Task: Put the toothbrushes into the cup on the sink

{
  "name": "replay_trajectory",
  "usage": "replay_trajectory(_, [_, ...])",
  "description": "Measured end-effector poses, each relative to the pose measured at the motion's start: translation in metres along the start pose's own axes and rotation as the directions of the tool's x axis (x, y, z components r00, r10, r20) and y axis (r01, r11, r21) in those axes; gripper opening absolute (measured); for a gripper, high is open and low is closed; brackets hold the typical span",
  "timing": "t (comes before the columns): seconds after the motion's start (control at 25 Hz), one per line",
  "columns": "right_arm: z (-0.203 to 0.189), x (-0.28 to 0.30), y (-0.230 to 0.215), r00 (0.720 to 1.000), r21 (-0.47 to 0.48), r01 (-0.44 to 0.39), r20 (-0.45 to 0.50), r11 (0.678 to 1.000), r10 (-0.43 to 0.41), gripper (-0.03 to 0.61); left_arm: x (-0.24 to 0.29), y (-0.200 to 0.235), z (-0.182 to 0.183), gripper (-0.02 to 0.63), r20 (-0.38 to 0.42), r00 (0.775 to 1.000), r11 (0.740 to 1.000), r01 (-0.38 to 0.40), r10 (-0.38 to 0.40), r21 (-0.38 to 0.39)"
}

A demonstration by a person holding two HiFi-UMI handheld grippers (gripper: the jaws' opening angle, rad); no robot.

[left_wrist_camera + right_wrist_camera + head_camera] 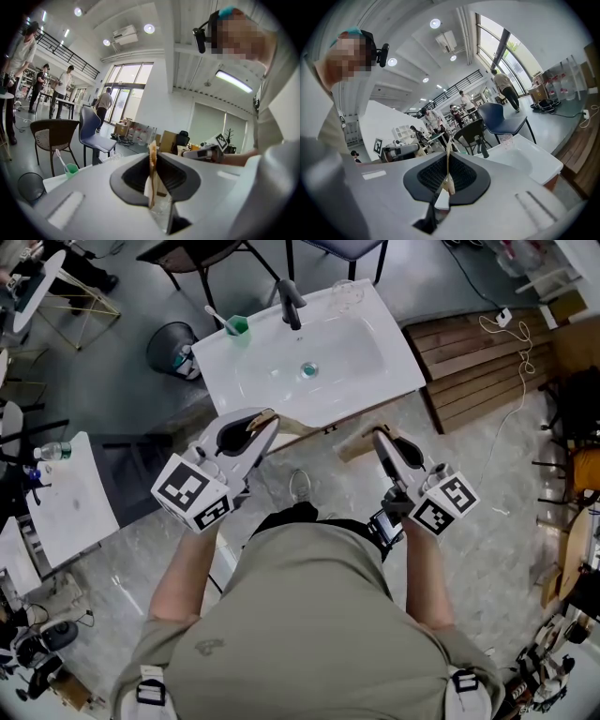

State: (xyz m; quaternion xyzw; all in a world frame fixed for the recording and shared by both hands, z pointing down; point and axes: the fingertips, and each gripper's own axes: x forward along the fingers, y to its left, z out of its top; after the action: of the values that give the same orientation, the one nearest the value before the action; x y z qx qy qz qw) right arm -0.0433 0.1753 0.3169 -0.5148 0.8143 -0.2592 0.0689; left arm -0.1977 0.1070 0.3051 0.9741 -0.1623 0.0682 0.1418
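Observation:
A white sink (375, 371) stands ahead of me. On its back left corner is a green cup (238, 326) with one white toothbrush (217, 315) leaning in it; the left gripper view also shows the green cup (71, 169). A dark faucet (291, 301) rises at the back of the sink. My left gripper (269, 418) hovers by the sink's front edge, its tan pads (152, 161) pressed together with nothing visible between them. My right gripper (378, 435) is level with it to the right, and its pads (448, 161) also meet on nothing.
A clear glass (345, 296) sits at the sink's back right. A black bin (171, 345) stands left of the sink, wooden slats (478, 362) lie to the right, and a white table (70, 502) is at far left. Chairs (96, 131) and people stand beyond.

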Motion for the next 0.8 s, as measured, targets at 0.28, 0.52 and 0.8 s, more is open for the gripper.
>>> replay_trajectory(0.28, [0.004,0.018,-0.01,1.0,-0.008,0.019,-0.001,1.0,-0.019,0.015,0.009,0.02,0.005,0.048,-0.004,1.0,1.0,0.013,-0.013,0.003])
replay_trajectory(0.52, [0.01,0.022,-0.015,1.0,-0.024,0.029,-0.003,0.999,-0.029,0.015,0.015,0.026,0.009,0.048,-0.002,1.0,1.0,0.016,-0.016,0.005])
replay_trajectory(0.8, [0.015,0.034,-0.026,1.0,-0.027,0.026,-0.014,0.999,-0.026,0.015,0.025,0.037,0.011,0.048,-0.007,1.0,1.0,0.011,-0.011,-0.003])
